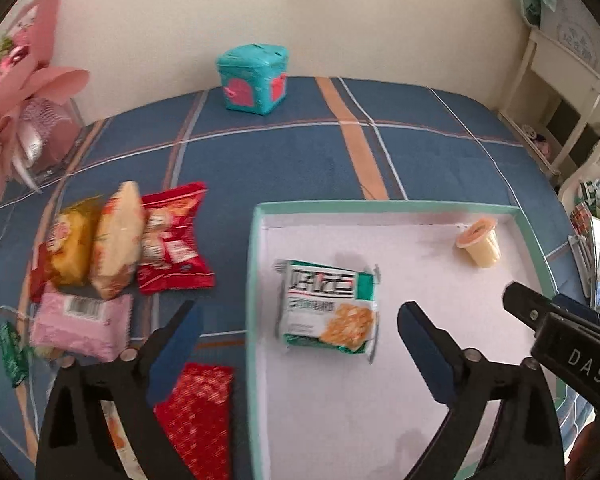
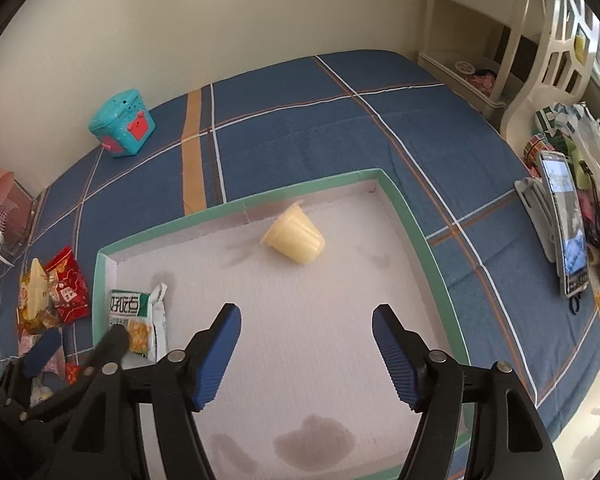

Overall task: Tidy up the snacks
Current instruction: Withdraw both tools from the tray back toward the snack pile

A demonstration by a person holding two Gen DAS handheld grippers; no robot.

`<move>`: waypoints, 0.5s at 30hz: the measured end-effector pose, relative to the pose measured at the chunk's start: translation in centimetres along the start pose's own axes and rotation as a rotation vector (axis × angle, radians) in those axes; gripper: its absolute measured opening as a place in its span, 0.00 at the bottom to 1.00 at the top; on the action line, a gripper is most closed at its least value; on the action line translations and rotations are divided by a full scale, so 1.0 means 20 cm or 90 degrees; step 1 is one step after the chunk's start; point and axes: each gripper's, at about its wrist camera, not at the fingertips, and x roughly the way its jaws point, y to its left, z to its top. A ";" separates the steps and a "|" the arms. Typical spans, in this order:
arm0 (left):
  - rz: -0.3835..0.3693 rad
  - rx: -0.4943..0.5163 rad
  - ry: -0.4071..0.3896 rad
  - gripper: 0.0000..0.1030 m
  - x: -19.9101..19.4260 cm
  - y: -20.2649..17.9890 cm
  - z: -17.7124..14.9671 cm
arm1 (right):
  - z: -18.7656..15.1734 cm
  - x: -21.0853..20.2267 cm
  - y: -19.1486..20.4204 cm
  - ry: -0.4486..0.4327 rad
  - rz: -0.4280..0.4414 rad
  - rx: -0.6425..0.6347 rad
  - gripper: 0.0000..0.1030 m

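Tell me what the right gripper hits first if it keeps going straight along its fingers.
Probably the bare white floor of the green-rimmed tray. The right gripper is open and empty; the pale yellow jelly cup lies further ahead, though depth is hard to judge.

Soft, even daylight, faint shadows, slight motion blur, strong fisheye bending and dark corner vignetting.

A: Where does the left wrist view look from?
B: Steeply down over the tray's [image 1: 256, 280] left rim, close; the right wrist view looks down over its middle.
A: Shared ground?
B: The tray [image 2: 415, 240]; the teal box [image 1: 253, 80] [image 2: 122, 128] by the wall.
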 end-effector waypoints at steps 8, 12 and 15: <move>0.063 -0.046 0.009 0.96 -0.11 0.20 -0.06 | -0.09 -0.05 0.01 0.018 0.030 0.000 0.82; 0.100 -0.063 -0.005 0.96 -0.17 0.26 -0.09 | -0.14 -0.06 0.03 0.025 0.038 -0.010 0.82; 0.120 -0.079 -0.016 0.96 -0.22 0.31 -0.11 | -0.17 -0.06 0.07 0.029 0.045 -0.024 0.83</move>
